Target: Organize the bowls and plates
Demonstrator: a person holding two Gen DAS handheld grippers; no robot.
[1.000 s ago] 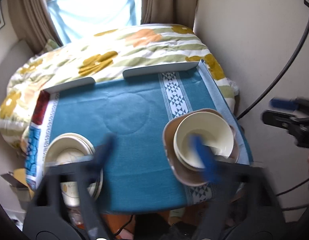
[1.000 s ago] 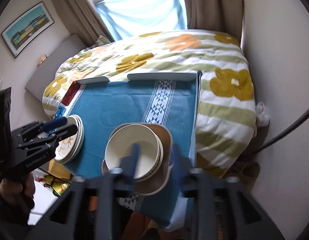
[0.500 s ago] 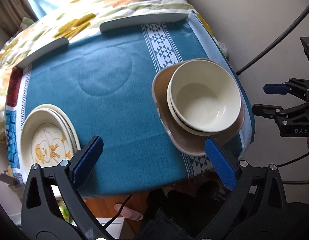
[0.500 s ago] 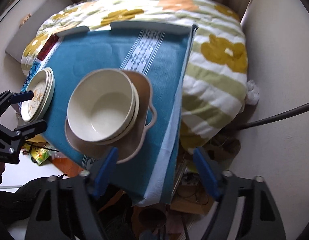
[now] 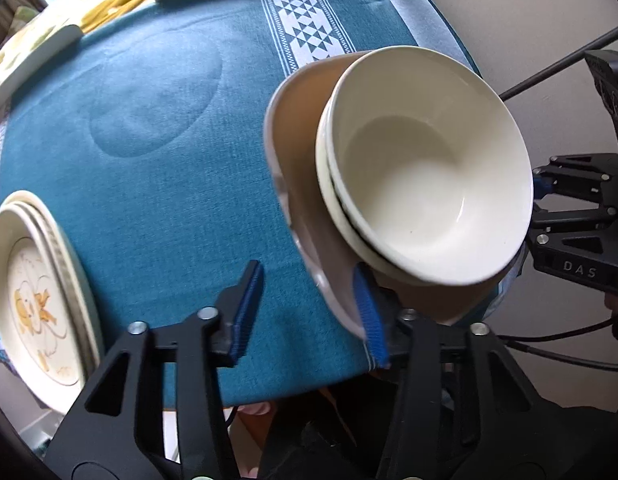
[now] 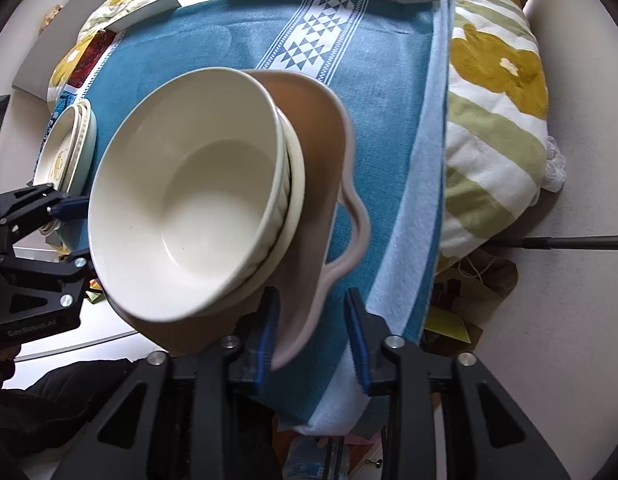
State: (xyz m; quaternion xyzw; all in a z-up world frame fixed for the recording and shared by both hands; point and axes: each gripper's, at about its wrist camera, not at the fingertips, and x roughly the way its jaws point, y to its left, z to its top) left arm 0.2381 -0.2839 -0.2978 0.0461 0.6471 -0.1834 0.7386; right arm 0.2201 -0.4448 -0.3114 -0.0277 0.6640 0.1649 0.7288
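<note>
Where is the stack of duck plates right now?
The duck plates sit at the near left edge of the blue cloth in the left wrist view, well apart from the brown dish holding the white bowls.

This is a bedroom in a home. A bed with a quilt (image 6: 497, 80) printed in mustard flowers and green stripes fills the far side, pushed against a plain cream wall (image 6: 569, 320). A small tabletop draped in a teal cloth (image 5: 169, 184) with a white patterned band stands over the foot of the bed. On it sit household dishes: cream bowls (image 5: 425, 172) nested on a tan dish (image 5: 305, 184), and a stack of plates (image 5: 37, 296) with a cartoon duck. Paper and bags lie cluttered on the floor (image 6: 469, 292) beside the bed.
</note>
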